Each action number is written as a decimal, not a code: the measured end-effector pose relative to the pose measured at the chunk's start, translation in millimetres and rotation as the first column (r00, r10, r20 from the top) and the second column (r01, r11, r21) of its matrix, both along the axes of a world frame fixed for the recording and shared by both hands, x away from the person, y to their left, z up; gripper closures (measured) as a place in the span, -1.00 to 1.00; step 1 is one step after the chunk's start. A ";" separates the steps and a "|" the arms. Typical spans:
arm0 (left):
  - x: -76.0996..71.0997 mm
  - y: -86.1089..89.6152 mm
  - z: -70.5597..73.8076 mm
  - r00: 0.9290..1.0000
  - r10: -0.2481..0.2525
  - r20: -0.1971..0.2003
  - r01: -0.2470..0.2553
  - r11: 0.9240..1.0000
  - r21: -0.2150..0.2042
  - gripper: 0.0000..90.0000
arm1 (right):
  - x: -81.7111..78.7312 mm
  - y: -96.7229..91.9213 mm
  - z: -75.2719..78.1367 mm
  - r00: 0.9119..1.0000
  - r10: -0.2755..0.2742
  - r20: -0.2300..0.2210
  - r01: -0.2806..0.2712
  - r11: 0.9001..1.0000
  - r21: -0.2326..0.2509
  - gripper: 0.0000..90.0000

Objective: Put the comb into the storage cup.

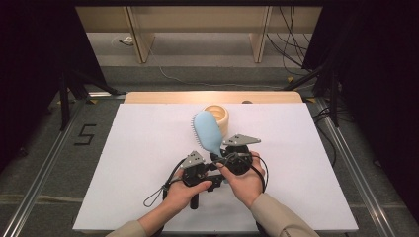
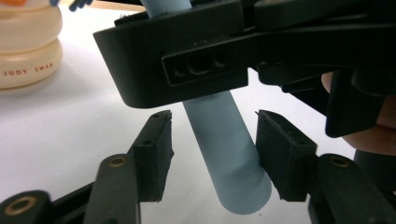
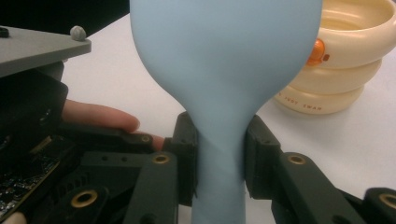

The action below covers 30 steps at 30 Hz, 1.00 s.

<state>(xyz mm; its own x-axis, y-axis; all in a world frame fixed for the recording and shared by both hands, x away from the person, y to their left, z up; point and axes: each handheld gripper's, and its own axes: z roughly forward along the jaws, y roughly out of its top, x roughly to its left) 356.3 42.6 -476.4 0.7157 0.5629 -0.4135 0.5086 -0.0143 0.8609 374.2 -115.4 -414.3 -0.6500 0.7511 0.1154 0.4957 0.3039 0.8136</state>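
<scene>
Right gripper (image 3: 219,156) clamped on the narrow neck of a pale blue hairbrush (image 3: 224,70), both black pads pressed against the handle just below the broad head, which stands upright and close to the lens. Behind at right, a cream ringed container (image 3: 348,70) with an orange spot and small lettering, resting on the white tabletop (image 3: 336,149). At left, the other gripper's grey plate (image 3: 39,49) and black body, with a fingertip (image 3: 100,116) just beside the clamped handle.
</scene>
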 end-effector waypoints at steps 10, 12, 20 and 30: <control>0.3 1.6 -0.9 1.000 -0.014 -0.019 0.013 0.999 -0.029 0.33 | -0.2 0.2 -0.3 1.000 -0.001 0.000 0.001 1.000 0.002 0.56; 1.3 2.7 -1.2 1.000 -0.014 -0.027 0.013 0.999 -0.036 0.35 | -0.2 0.1 -0.3 1.000 -0.001 0.000 0.001 1.000 0.002 0.56; 4.2 7.1 -2.6 0.997 -0.005 -0.073 0.000 0.997 -0.074 0.44 | -0.3 0.3 -0.1 1.000 0.002 0.000 -0.002 1.000 0.008 0.56; 5.4 9.8 -3.5 0.996 -0.007 -0.093 -0.002 0.995 -0.096 0.47 | 0.3 0.9 0.6 1.000 0.012 -0.006 -0.012 1.000 0.010 0.54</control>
